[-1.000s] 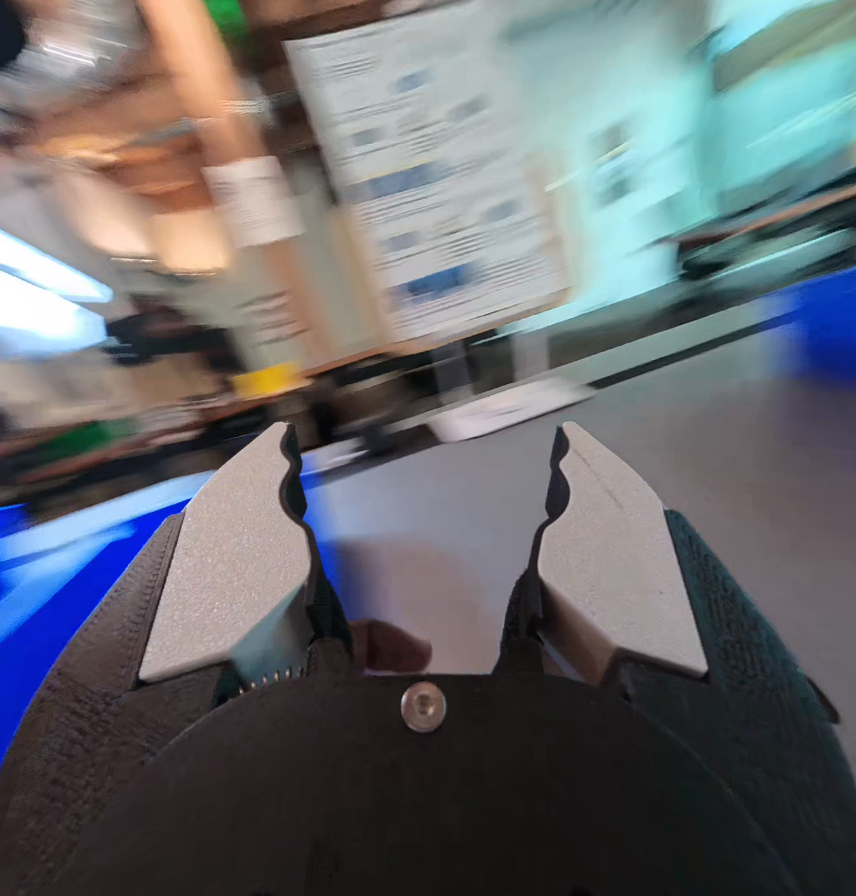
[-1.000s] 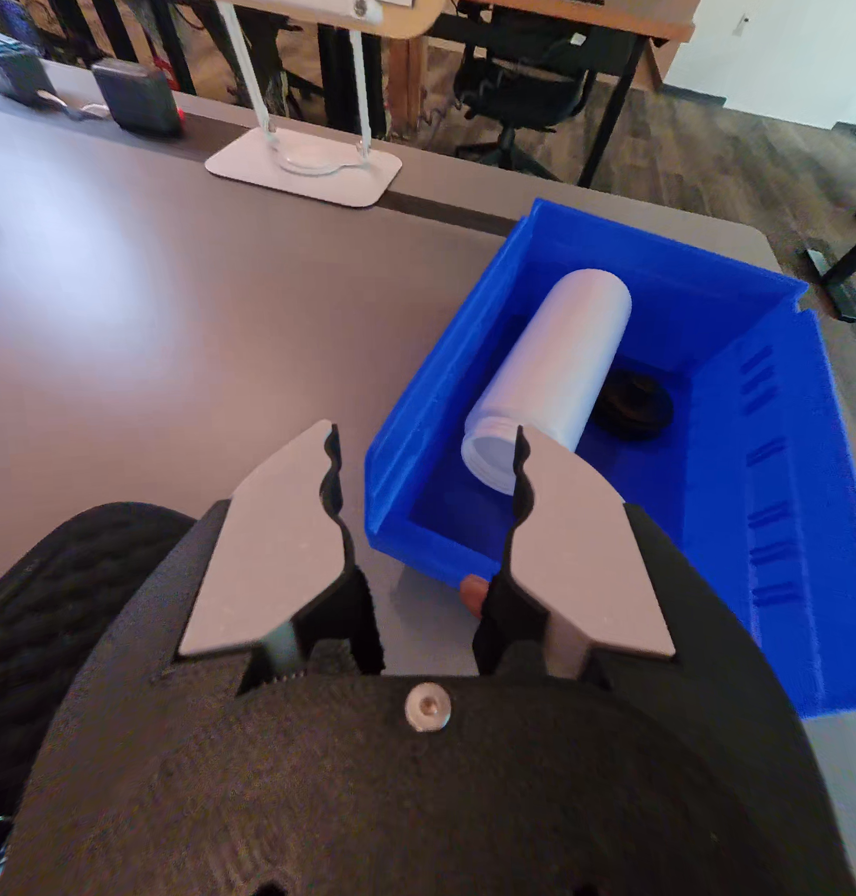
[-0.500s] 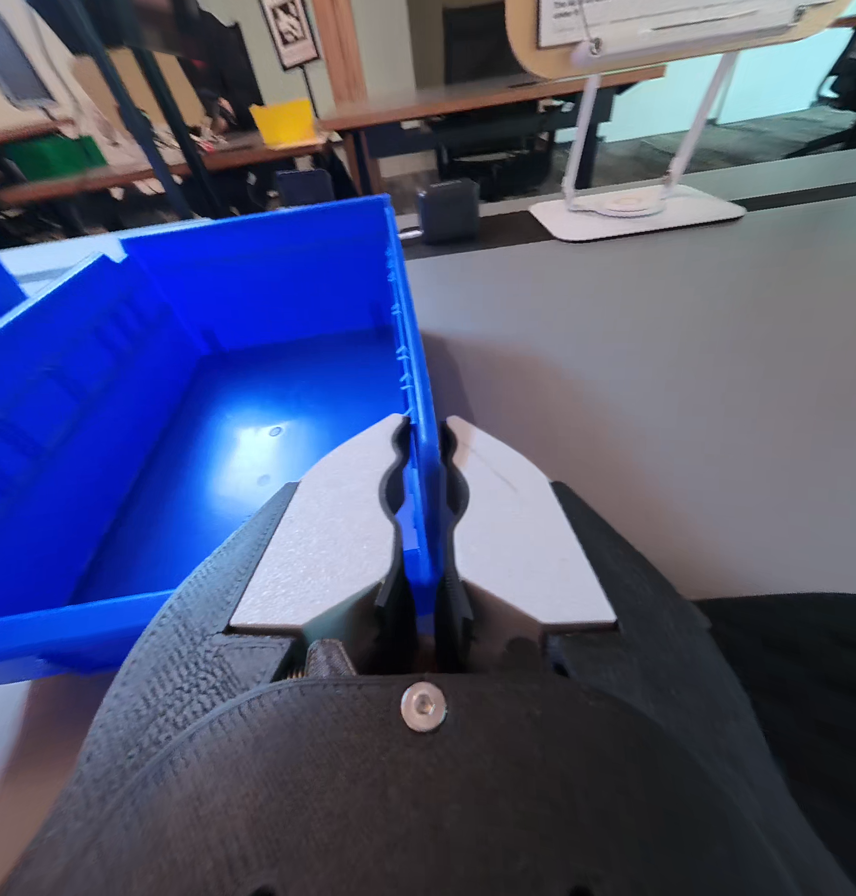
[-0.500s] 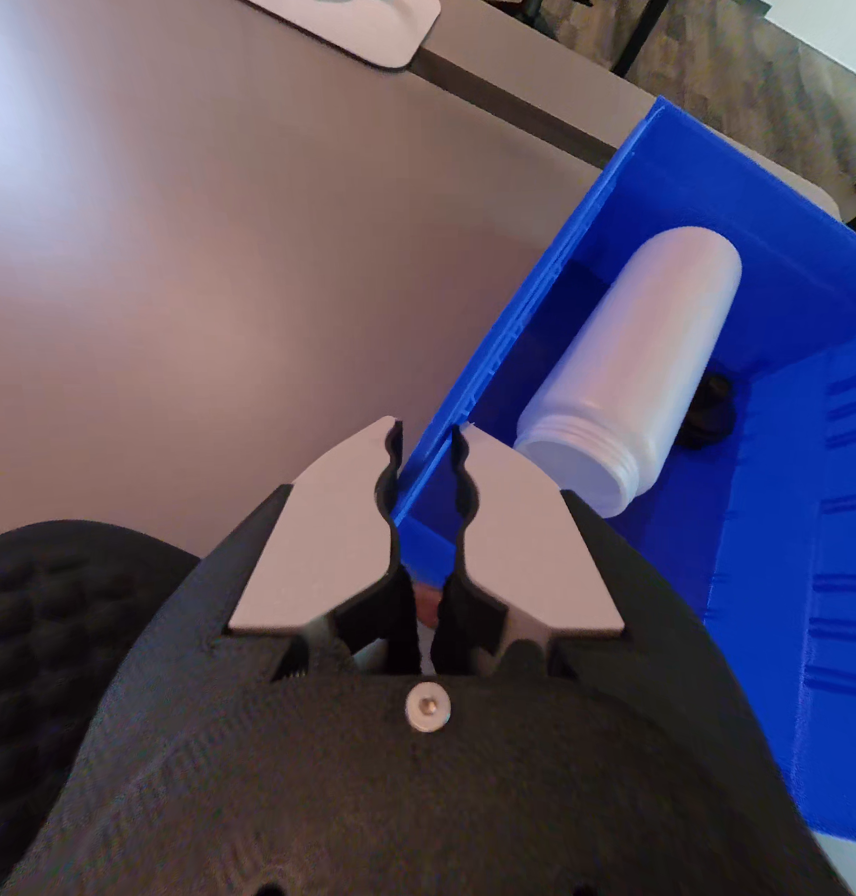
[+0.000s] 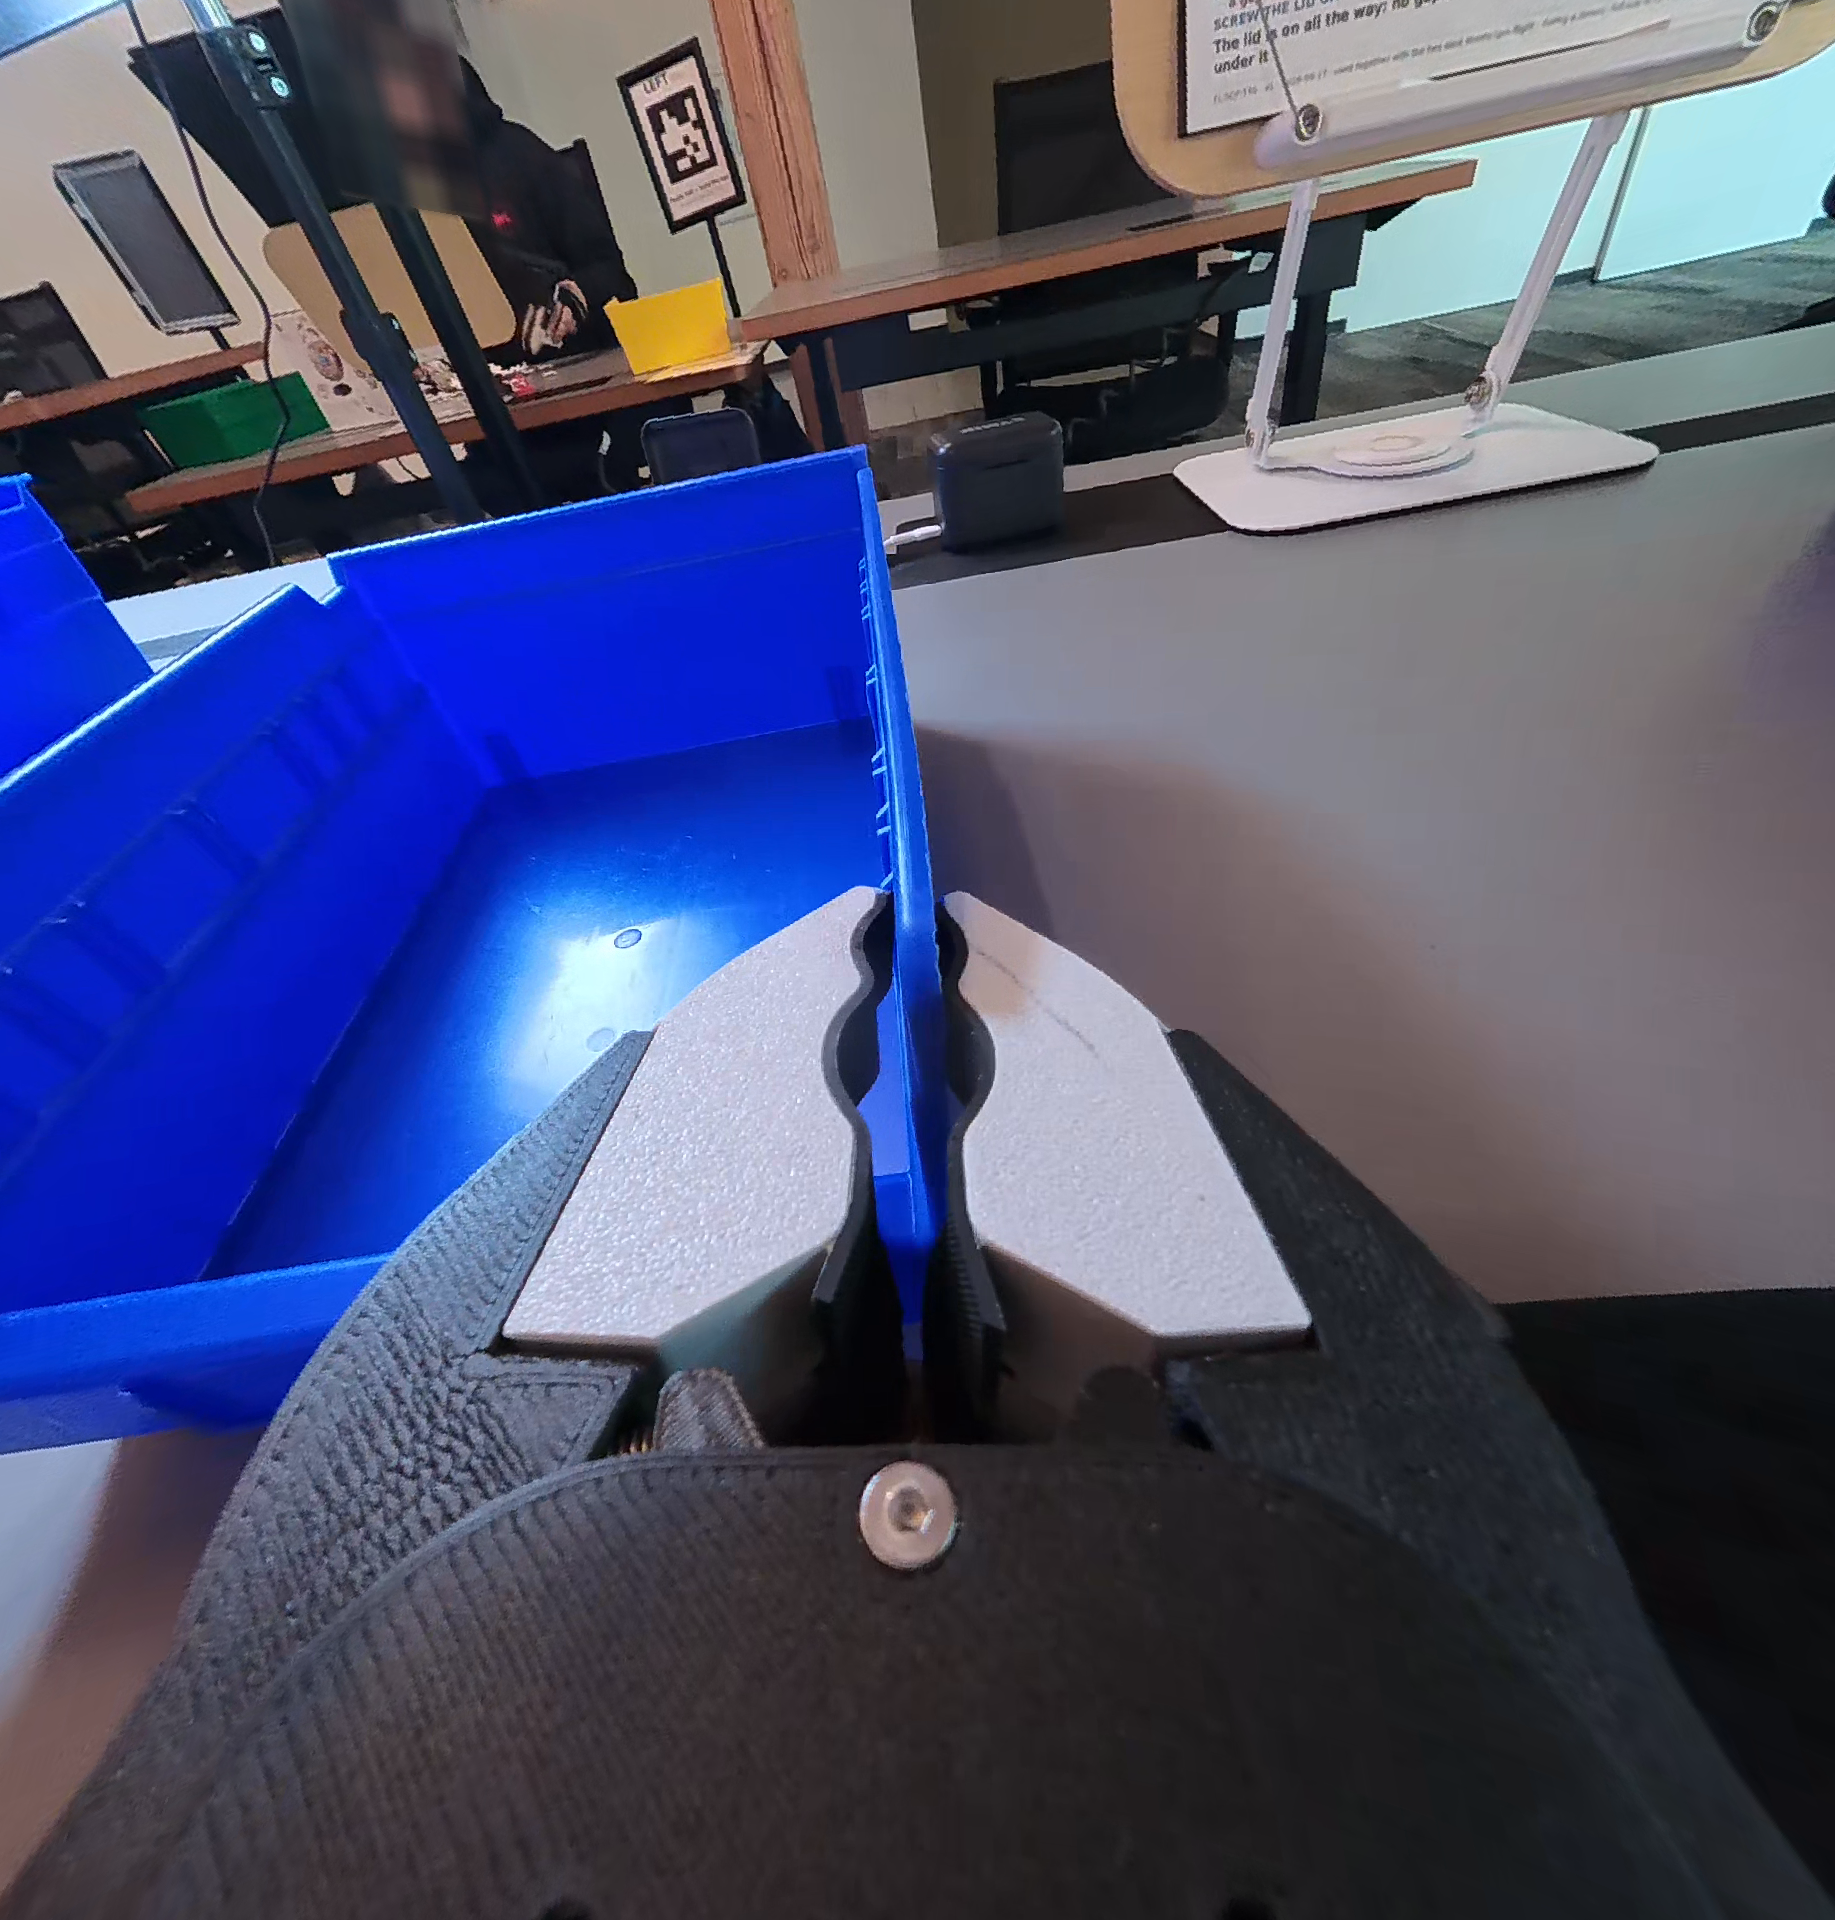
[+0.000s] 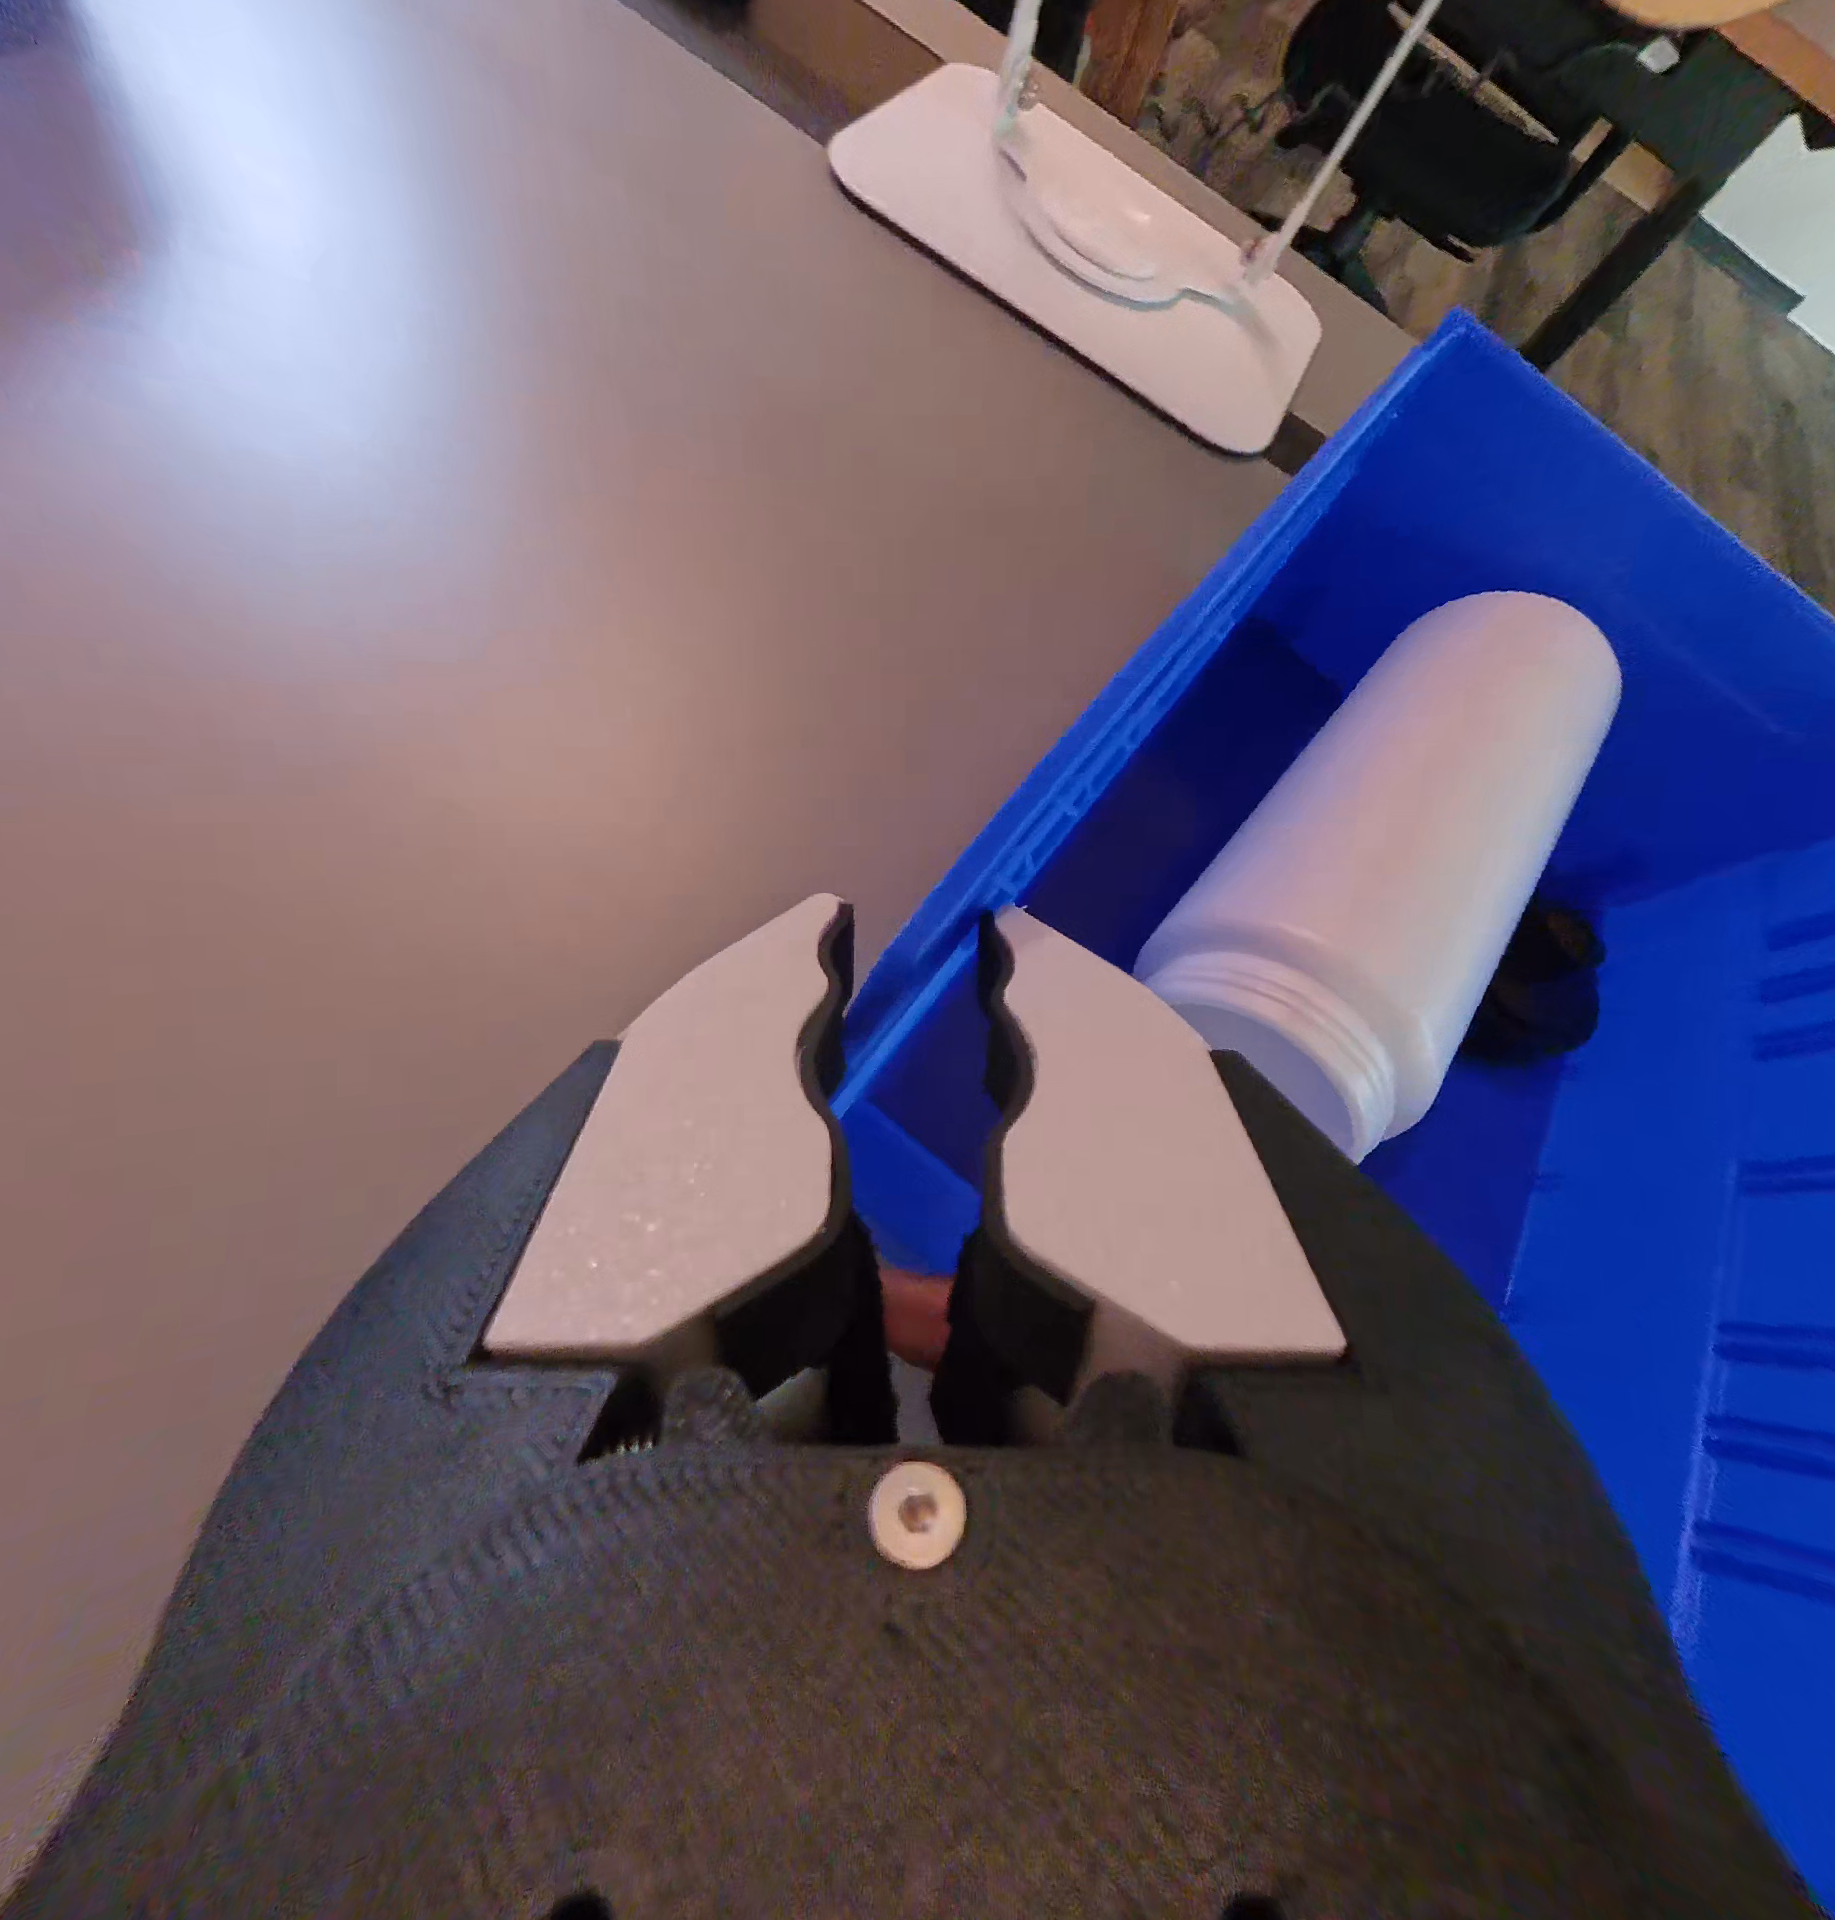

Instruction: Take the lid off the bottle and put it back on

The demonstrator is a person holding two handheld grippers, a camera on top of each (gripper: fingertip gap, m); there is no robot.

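A white bottle lies on its side in a blue bin, its threaded mouth open and turned toward me. The black lid lies on the bin floor behind the bottle, partly hidden. My right gripper is shut on this bin's left wall near the front corner. In the left wrist view a second blue bin stands empty. My left gripper is shut on its right wall.
Both bins stand on a grey table. A white stand base and a small dark box sit at the far edge. Another blue bin shows at far left. A person sits at a table beyond. Some 40 cm of space lies between my two pairs of fingers.
One second ago both grippers were open, the left swinging through the air. Each has since come down and shut on a bin wall. The right bin's view has tilted since half a second ago.
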